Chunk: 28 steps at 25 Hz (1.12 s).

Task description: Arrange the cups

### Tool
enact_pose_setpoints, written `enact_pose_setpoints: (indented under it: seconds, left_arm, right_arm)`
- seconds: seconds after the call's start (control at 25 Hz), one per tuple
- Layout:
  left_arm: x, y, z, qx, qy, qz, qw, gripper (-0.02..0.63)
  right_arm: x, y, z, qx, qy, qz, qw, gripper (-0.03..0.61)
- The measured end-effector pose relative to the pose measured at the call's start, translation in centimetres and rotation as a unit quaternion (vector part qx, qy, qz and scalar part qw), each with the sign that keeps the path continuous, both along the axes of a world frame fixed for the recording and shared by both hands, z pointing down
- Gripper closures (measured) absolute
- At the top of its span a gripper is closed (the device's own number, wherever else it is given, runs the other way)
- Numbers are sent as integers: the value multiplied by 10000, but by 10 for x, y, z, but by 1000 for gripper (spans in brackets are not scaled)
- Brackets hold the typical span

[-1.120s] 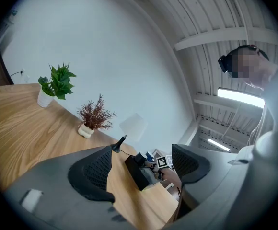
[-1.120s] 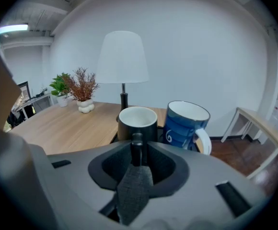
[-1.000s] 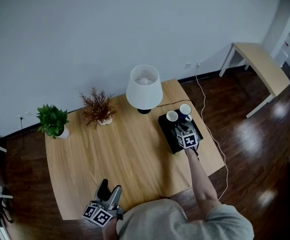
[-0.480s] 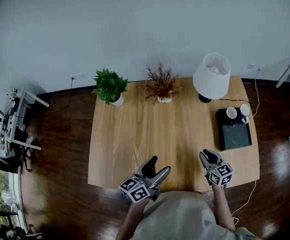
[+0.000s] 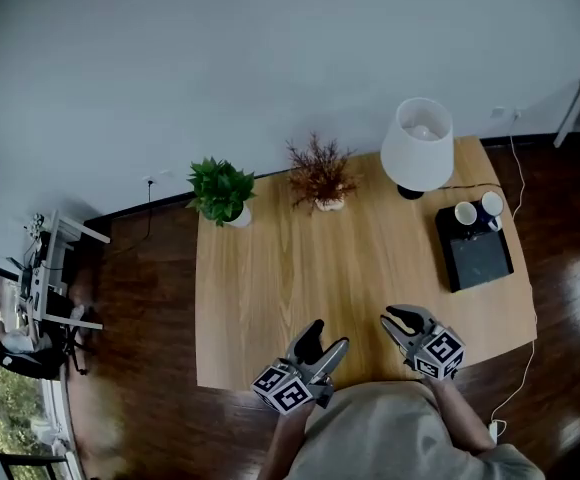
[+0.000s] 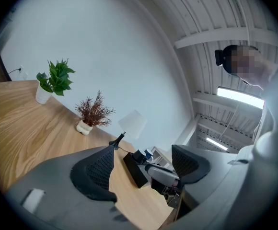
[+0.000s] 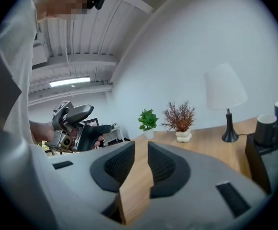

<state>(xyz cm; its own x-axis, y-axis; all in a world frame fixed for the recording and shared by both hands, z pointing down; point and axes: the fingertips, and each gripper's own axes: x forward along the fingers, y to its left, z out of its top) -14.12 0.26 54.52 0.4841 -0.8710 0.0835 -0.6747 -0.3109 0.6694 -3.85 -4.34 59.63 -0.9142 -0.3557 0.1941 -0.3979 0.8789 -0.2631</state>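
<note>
Right gripper, now off tray, pinched empty (left gripper gaping); cups dark, blue.

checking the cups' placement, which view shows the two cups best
The head view: both cups sit whole, seen from above, at the black tray's far end. The right gripper view shows them side-on at its right edge; the left gripper view shows them tiny, beyond its jaws.

Right tool away from tray, jaws together
</note>
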Motion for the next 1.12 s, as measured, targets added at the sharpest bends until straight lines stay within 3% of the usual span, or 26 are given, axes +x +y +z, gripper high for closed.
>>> enact_pose_setpoints:
  seconds: [0.2, 0.48, 0.92, 1.12]
  left_arm:
    - [11, -4, 3, 17, -136, 111, 9998, 232]
    - [34, -12, -7, 120, -201, 267, 9994, 235]
    - [76, -6, -7, -374, -533, 415, 9970, 235]
    - [71, -8, -12, -396, -579, 462, 9965, 235]
  right_arm:
    - [24, -8, -16, 166, -33, 184, 9997, 500]
    - [46, 1, -17, 52, -263, 221, 9994, 500]
    - [83, -7, -13, 90, -814, 223, 9964, 500]
    - [88, -8, -6, 34, -836, 362, 9958, 500]
